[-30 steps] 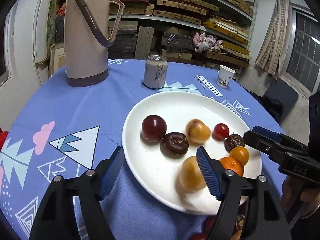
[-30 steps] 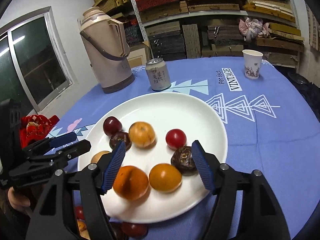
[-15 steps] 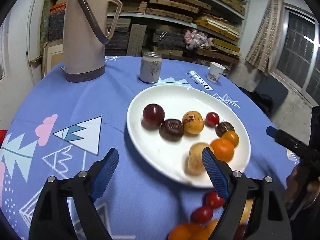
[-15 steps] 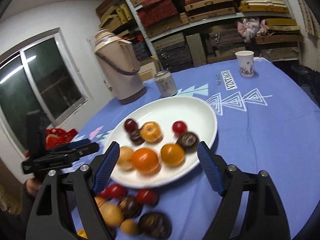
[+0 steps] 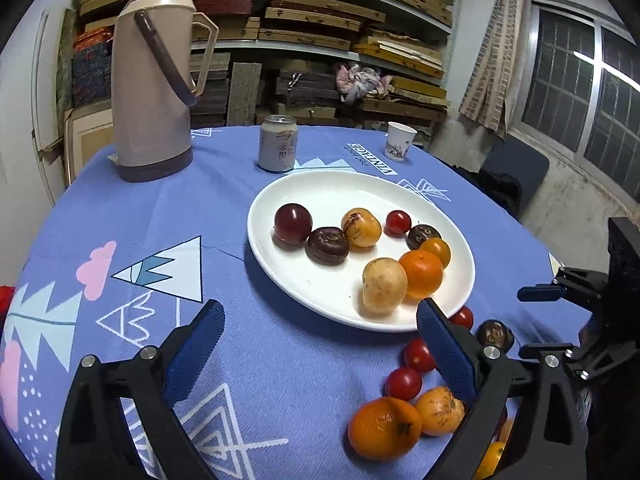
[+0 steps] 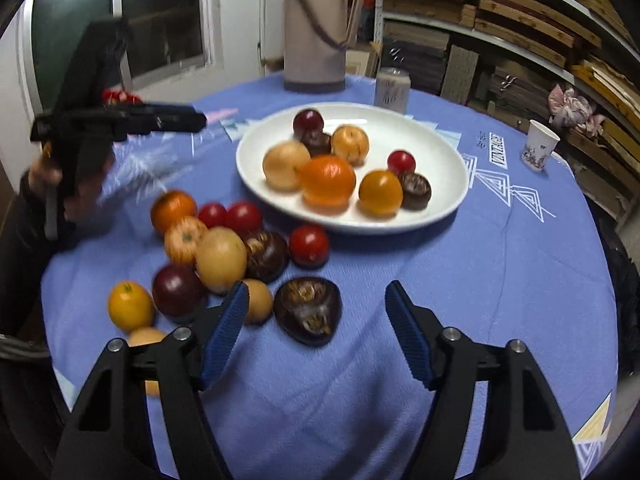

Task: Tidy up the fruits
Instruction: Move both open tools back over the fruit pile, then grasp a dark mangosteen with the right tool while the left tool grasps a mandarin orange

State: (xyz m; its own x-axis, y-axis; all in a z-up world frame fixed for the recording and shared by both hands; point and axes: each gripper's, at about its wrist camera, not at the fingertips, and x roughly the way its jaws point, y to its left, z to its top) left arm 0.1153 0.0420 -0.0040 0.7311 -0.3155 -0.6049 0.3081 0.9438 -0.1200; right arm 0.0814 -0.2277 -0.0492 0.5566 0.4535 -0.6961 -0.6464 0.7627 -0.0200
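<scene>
Fruit pile (image 6: 224, 252) lies loose on the blue tablecloth (image 6: 500, 280) by the near rim of the white plate (image 6: 440, 152), which holds eight more. Left gripper (image 5: 320, 344) and right gripper (image 6: 316, 320) both released, empty. Thermos (image 5: 152, 80), can (image 5: 279, 143), paper cup (image 5: 400, 141) stand near the far edge.

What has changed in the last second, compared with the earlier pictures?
Both grippers pulled back from the white plate: the left gripper and right gripper now hang over the blue cloth, so the loose fruit pile beside the plate comes into view. Both jaws stayed open and empty. The eight fruits on the plate, the thermos and the can kept their places.
</scene>
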